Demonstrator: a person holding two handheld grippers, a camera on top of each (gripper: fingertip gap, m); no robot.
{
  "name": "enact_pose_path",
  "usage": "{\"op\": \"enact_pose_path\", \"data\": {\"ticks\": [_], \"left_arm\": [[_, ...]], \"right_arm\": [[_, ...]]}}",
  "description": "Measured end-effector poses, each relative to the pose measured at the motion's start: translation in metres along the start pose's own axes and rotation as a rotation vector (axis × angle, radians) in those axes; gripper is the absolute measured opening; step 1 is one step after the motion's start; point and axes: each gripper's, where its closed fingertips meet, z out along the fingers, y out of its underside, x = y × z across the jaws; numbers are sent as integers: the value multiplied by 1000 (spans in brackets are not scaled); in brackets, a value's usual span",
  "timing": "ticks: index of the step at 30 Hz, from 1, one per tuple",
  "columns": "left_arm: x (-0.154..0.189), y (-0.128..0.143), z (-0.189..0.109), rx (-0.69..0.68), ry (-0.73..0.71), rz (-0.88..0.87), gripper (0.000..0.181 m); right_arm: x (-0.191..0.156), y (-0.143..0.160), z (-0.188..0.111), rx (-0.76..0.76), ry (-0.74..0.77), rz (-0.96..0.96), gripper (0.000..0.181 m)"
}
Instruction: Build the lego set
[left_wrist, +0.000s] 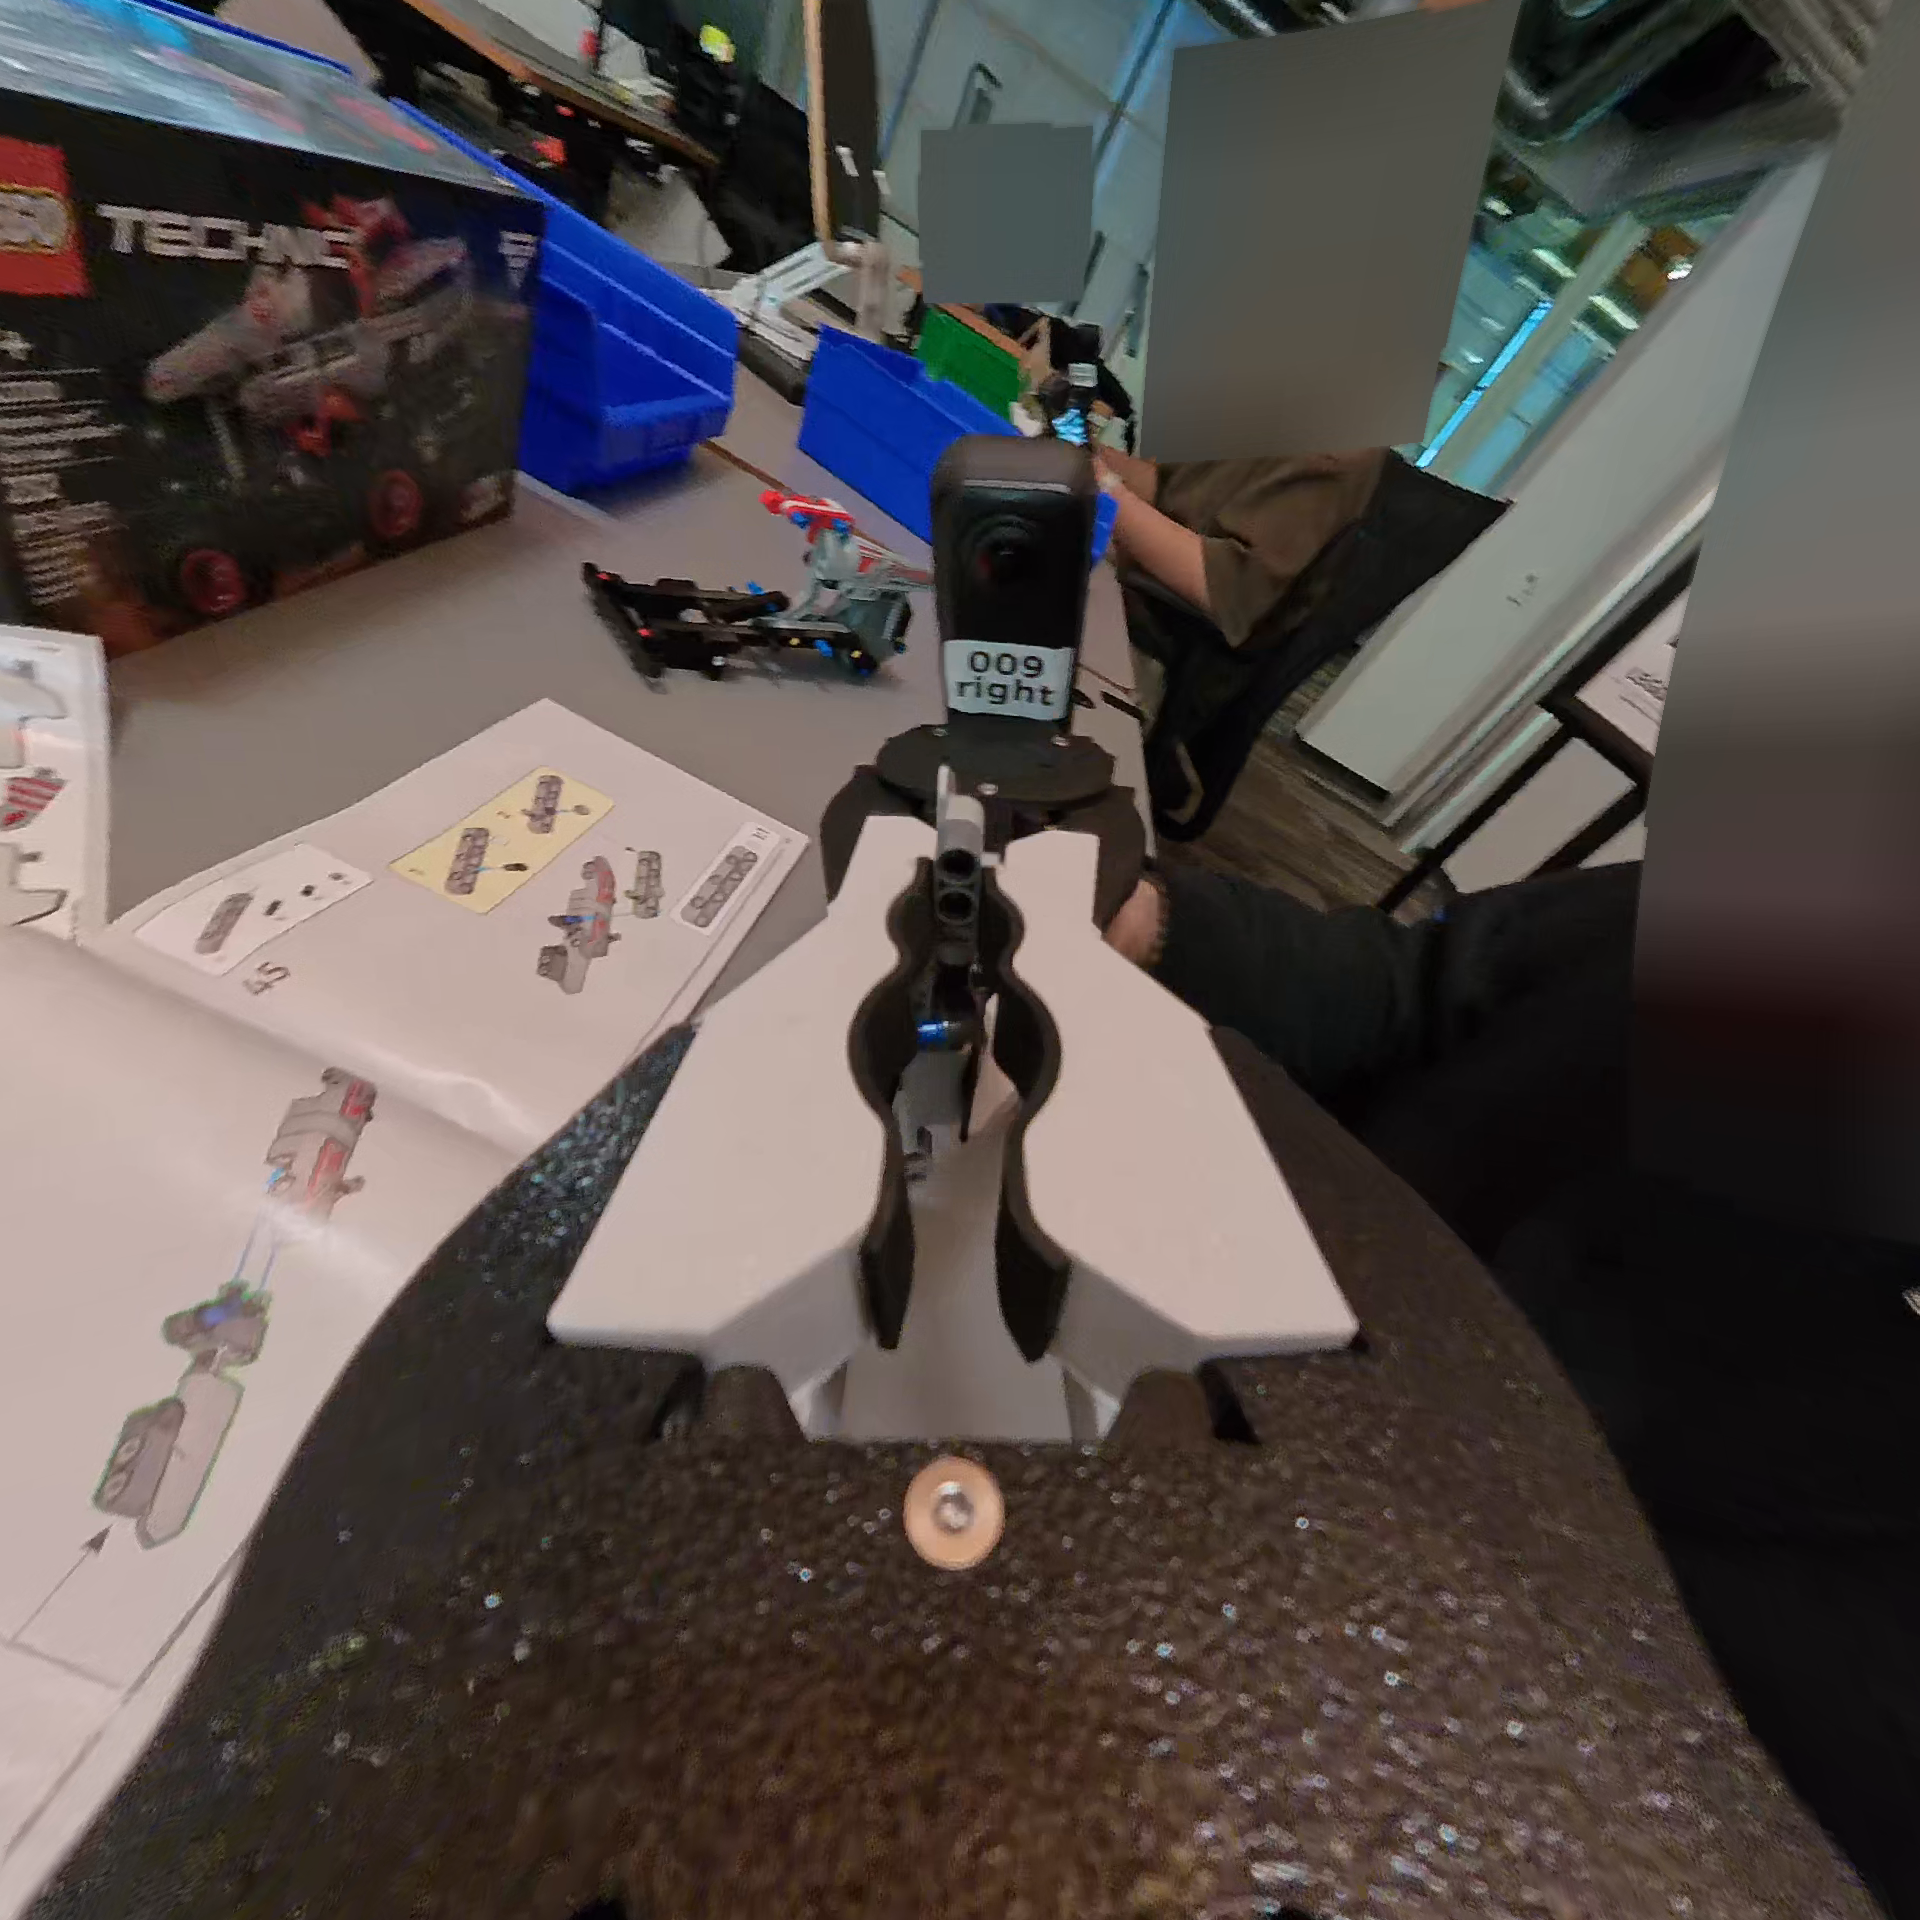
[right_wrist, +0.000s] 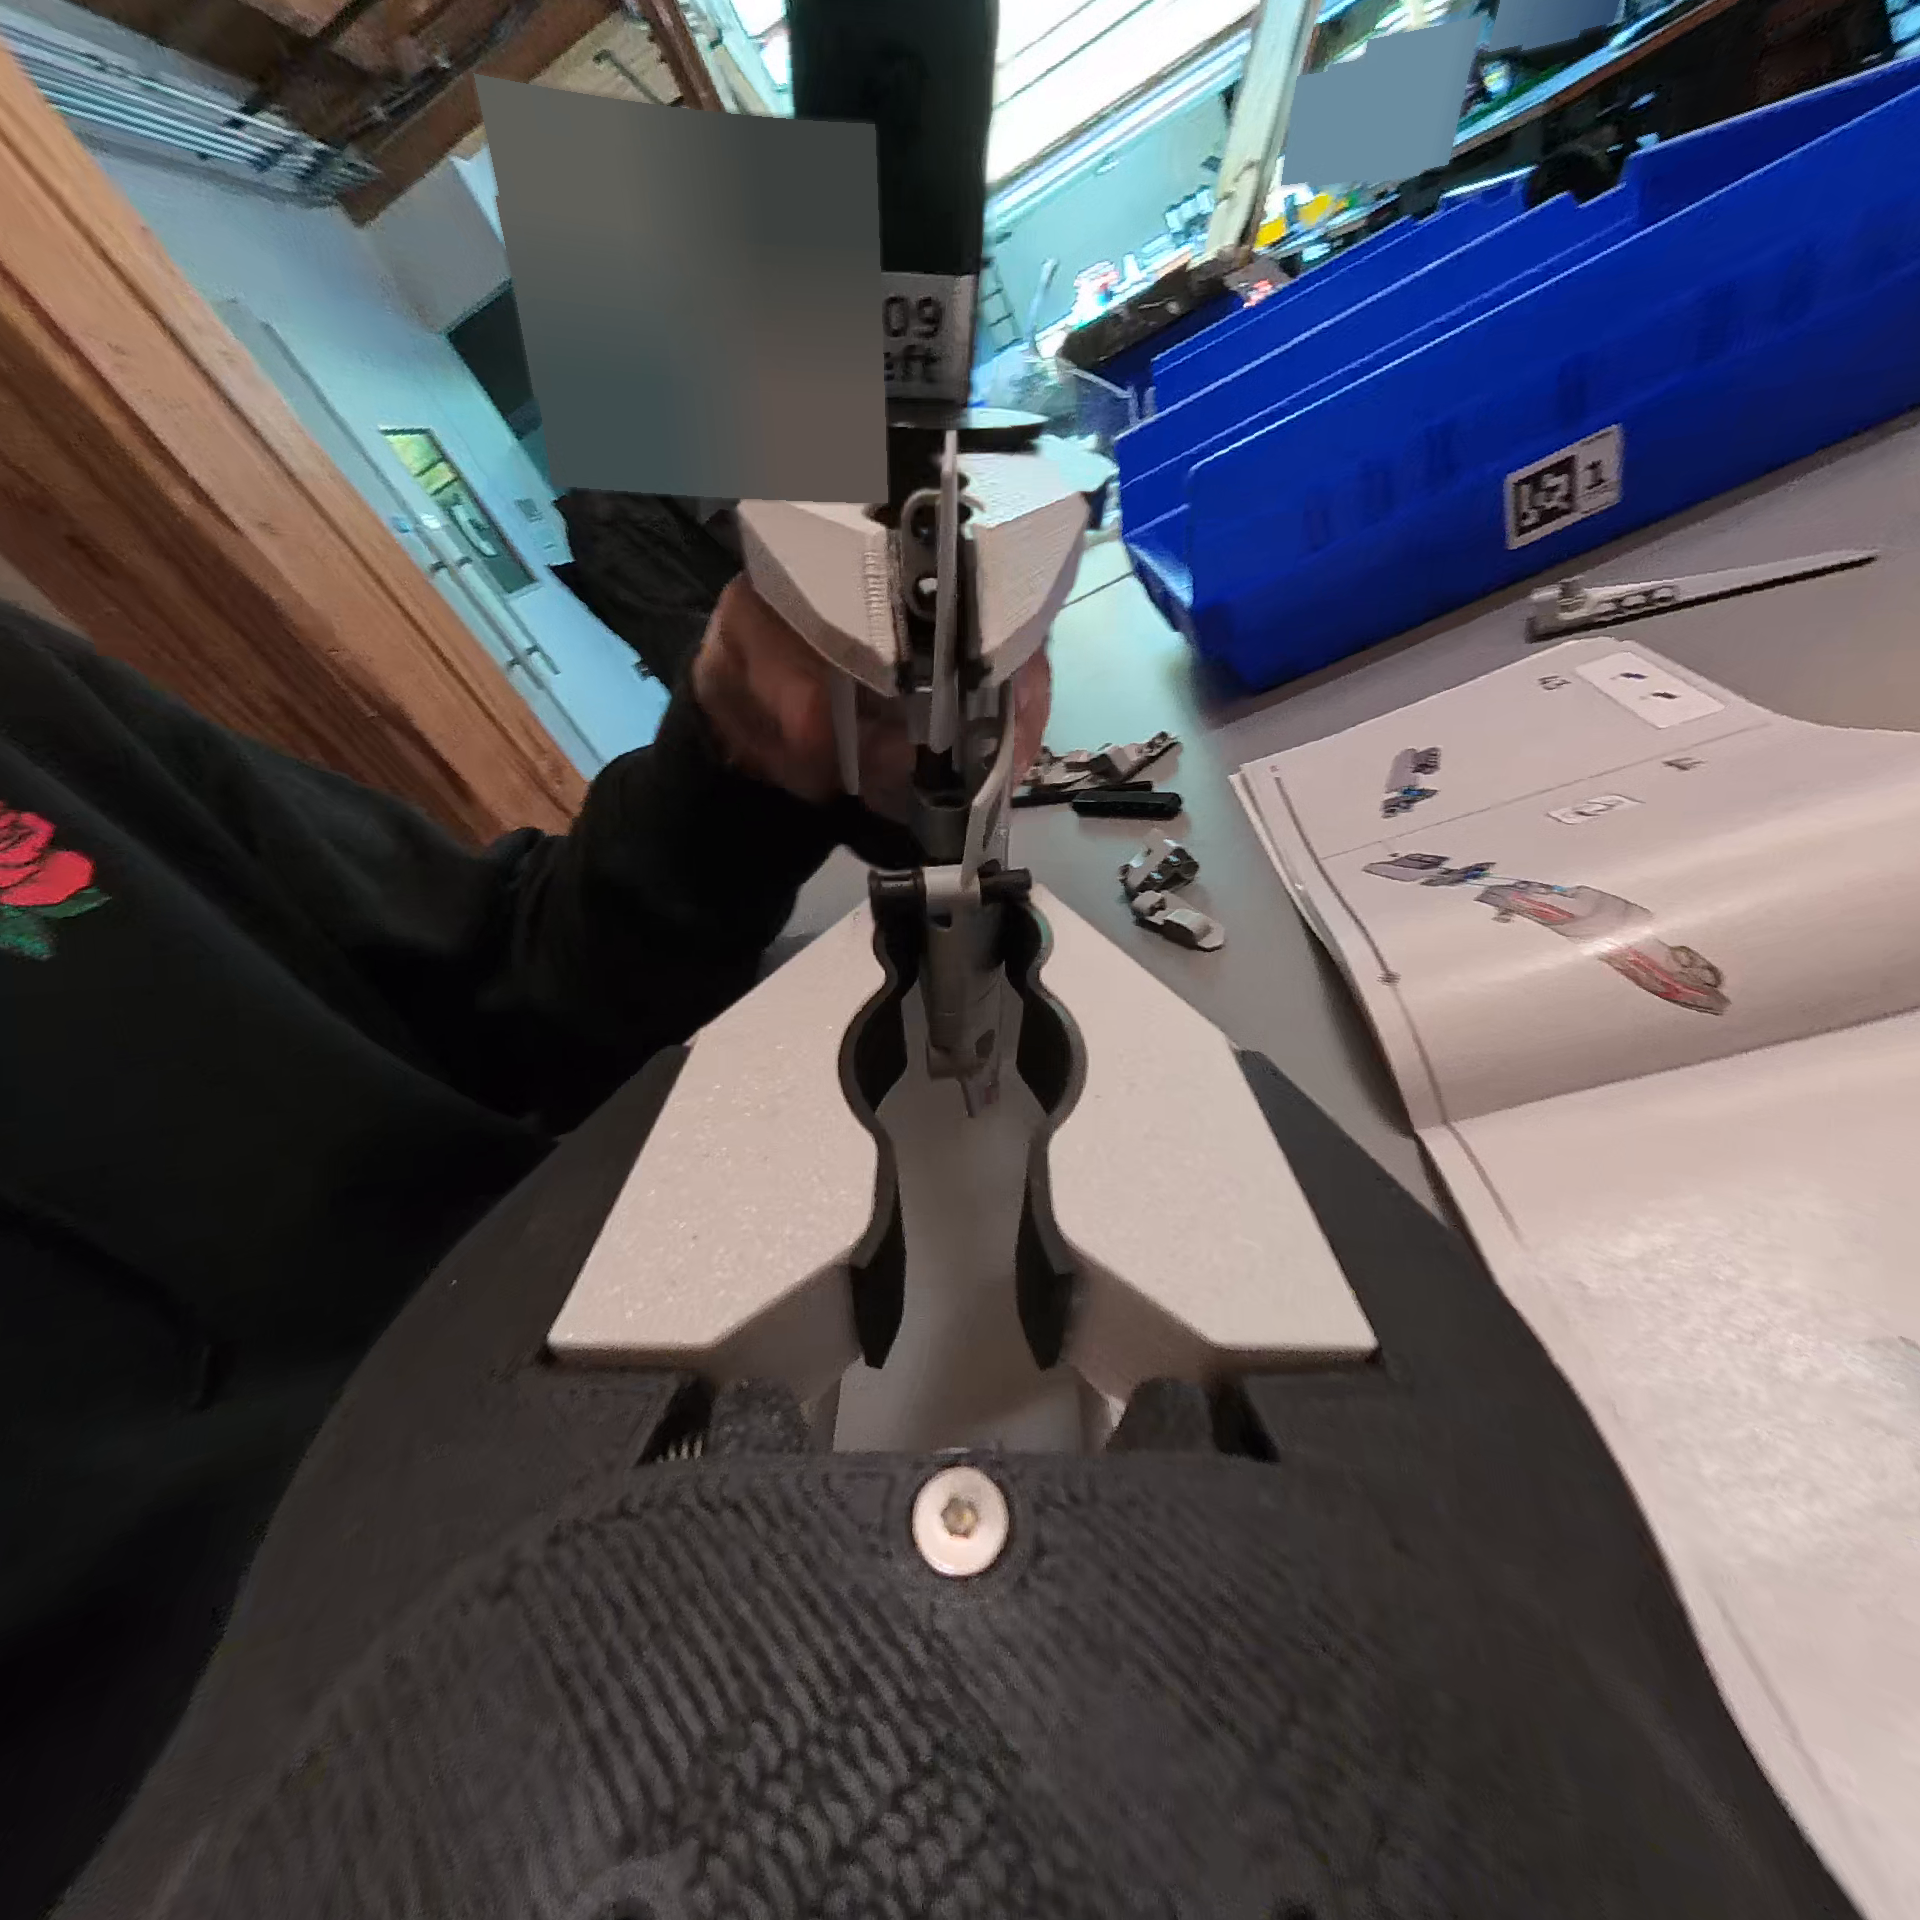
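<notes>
In the left wrist view my left gripper (left_wrist: 956, 868) is shut on a dark grey Lego beam assembly (left_wrist: 954, 904) with a blue pin (left_wrist: 935, 1029), held up above the table. My right gripper (left_wrist: 971, 816) faces it tip to tip. In the right wrist view my right gripper (right_wrist: 951, 899) is shut on a light grey Lego assembly (right_wrist: 961, 987). It meets the part held by the left gripper (right_wrist: 935, 623), which a hand (right_wrist: 790, 717) grips. The joint between the two parts is partly hidden by the fingers.
An open instruction booklet (left_wrist: 416, 935) (right_wrist: 1558, 935) lies on the grey table. A partly built black and grey model (left_wrist: 748, 623), the Lego box (left_wrist: 260, 364) and blue bins (left_wrist: 623, 364) (right_wrist: 1455, 416) stand behind. Loose parts (right_wrist: 1164, 899) and a long grey piece (right_wrist: 1683, 587) lie near the bins. A person (left_wrist: 1278, 540) sits at the far end. There is about 5 centimeters between the tips of the two grippers.
</notes>
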Motion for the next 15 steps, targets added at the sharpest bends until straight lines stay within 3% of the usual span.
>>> {"op": "enact_pose_path", "data": {"ticks": [10,12,15], "left_arm": [[-22,-5,5,46,-248,2,5],[-18,-6,8,53,-230,21,5],[-10,-9,7,65,-148,90,5]], "right_arm": [[27,-4,-5,29,225,-13,15],[27,-4,-5,28,236,-21,15],[19,-6,-5,50,126,24,14]]}}
